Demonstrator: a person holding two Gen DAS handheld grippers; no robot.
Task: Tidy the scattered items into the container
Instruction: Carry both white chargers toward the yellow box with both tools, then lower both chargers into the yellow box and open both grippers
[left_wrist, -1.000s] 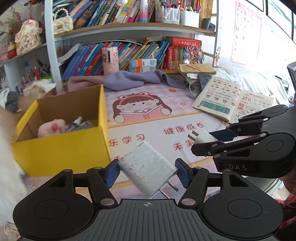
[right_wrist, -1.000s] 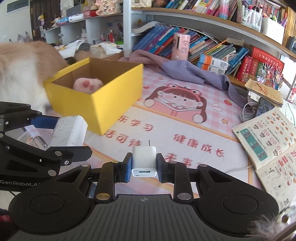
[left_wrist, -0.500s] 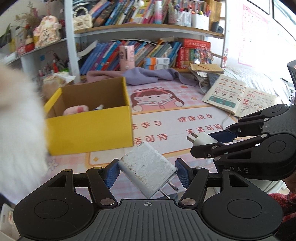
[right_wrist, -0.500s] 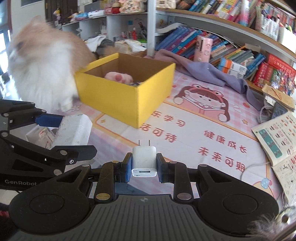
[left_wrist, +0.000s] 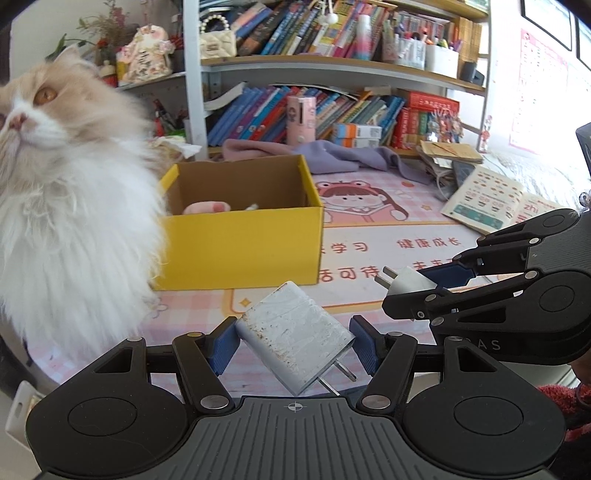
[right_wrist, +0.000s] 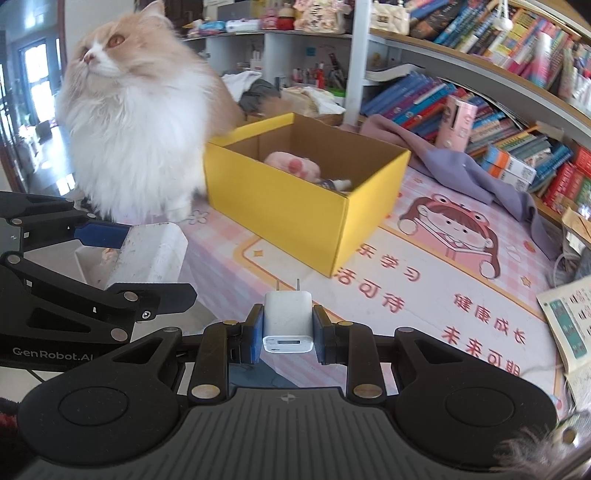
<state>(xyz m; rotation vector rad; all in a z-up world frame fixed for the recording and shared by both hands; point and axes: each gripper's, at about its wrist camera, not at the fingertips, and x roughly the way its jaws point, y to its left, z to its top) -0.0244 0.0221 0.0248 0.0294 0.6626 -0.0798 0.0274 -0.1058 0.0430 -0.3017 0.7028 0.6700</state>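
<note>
My left gripper (left_wrist: 291, 345) is shut on a large scuffed white charger (left_wrist: 291, 334), prongs pointing back at the camera. My right gripper (right_wrist: 287, 326) is shut on a small white USB charger (right_wrist: 287, 319), prongs pointing forward; it also shows in the left wrist view (left_wrist: 410, 278). The open yellow box (left_wrist: 240, 247) stands ahead on the pink mat (left_wrist: 369, 229), also in the right wrist view (right_wrist: 295, 206). A pink plush (right_wrist: 291, 164) and a small tube lie inside it. Both grippers are held above the mat's near edge, short of the box.
A fluffy cream and white cat (left_wrist: 66, 192) sits right against the box's left side, also in the right wrist view (right_wrist: 136, 122). A purple cloth (left_wrist: 332, 155) lies behind the box. Open booklets (left_wrist: 495, 206) lie at the right. Bookshelves line the back.
Both grippers have pulled back from the box, which looks smaller and farther. The cat has moved into full view beside the box and raised its head. Both chargers stay gripped.
</note>
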